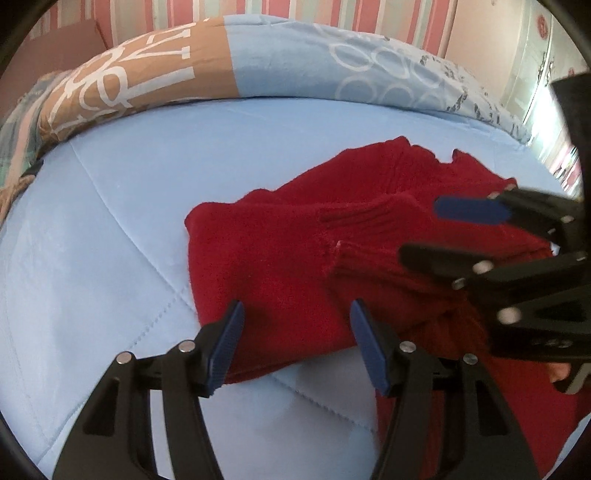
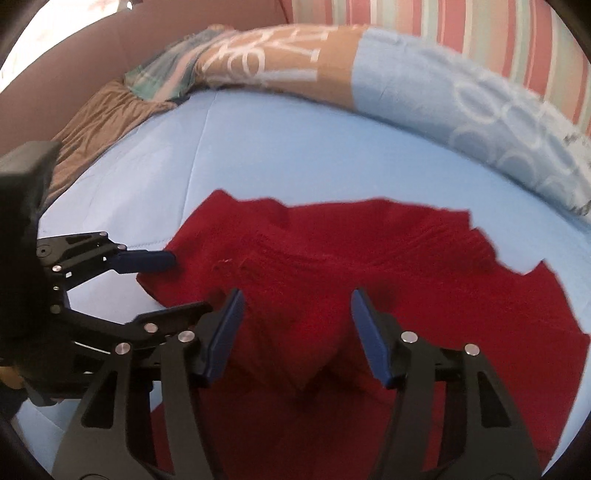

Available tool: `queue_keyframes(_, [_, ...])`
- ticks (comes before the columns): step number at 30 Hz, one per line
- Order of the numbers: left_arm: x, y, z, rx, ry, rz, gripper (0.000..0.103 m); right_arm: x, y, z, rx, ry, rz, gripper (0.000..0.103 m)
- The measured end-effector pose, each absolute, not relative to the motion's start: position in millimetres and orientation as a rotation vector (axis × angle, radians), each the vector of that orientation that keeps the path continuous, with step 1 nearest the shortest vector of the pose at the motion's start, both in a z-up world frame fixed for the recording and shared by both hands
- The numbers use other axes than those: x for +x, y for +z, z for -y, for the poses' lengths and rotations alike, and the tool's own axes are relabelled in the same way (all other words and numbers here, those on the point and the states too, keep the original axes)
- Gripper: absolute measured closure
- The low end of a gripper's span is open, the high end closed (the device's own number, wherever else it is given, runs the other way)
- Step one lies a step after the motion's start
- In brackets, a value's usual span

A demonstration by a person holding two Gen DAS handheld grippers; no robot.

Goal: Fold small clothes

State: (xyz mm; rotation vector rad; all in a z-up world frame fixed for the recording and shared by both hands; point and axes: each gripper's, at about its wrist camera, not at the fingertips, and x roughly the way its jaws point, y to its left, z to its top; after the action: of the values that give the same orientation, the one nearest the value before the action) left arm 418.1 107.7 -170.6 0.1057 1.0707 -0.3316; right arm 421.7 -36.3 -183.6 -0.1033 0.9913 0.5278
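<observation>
A small red knitted sweater (image 1: 295, 251) lies partly folded on a light blue quilt (image 1: 110, 229); it also fills the right wrist view (image 2: 369, 280). A ribbed sleeve cuff (image 1: 369, 266) lies across its body. My left gripper (image 1: 297, 347) is open and empty, its jaws wide apart just above the sweater's near left edge. My right gripper (image 2: 297, 339) is open and empty over the middle of the sweater. In the left wrist view the right gripper (image 1: 428, 232) comes in from the right over the sweater. In the right wrist view the left gripper (image 2: 173, 284) sits at the sweater's left edge.
A rolled duvet (image 1: 258, 66) in blue and brown with white lettering lies along the far side of the bed. A brown cloth (image 2: 99, 122) and a plaid one (image 2: 166, 74) lie at the far left. A striped wall (image 2: 480, 33) stands behind.
</observation>
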Motion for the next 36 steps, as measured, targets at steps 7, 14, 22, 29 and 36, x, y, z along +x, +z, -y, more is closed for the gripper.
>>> queue_keyframes(7, [420.7, -169.7, -119.6, 0.05, -0.348, -1.073, 0.042, 423.0, -195.8, 39.3, -0.085, 0.549, -1.041, 0.042])
queue_keyframes(14, [425.8, -157.4, -162.3, -0.002, -0.277, -1.056, 0.036, 416.3, -192.3, 50.6, -0.088, 0.539, -1.036, 0.041])
queue_keyframes(22, [430.8, -156.3, -190.7, 0.036, -0.221, -1.062, 0.036, 416.6, -188.2, 15.4, -0.135, 0.551, -1.003, 0.041])
queue_keyframes(29, [424.5, -162.9, -175.4, 0.069, -0.249, -1.073, 0.036, 422.7, -192.3, 28.6, -0.104, 0.514, -1.003, 0.091])
queue_keyframes(36, [429.1, -161.1, -145.1, 0.07, -0.304, -1.067, 0.036, 415.7, -165.4, 148.3, -0.007, 0.23, -0.904, 0.093])
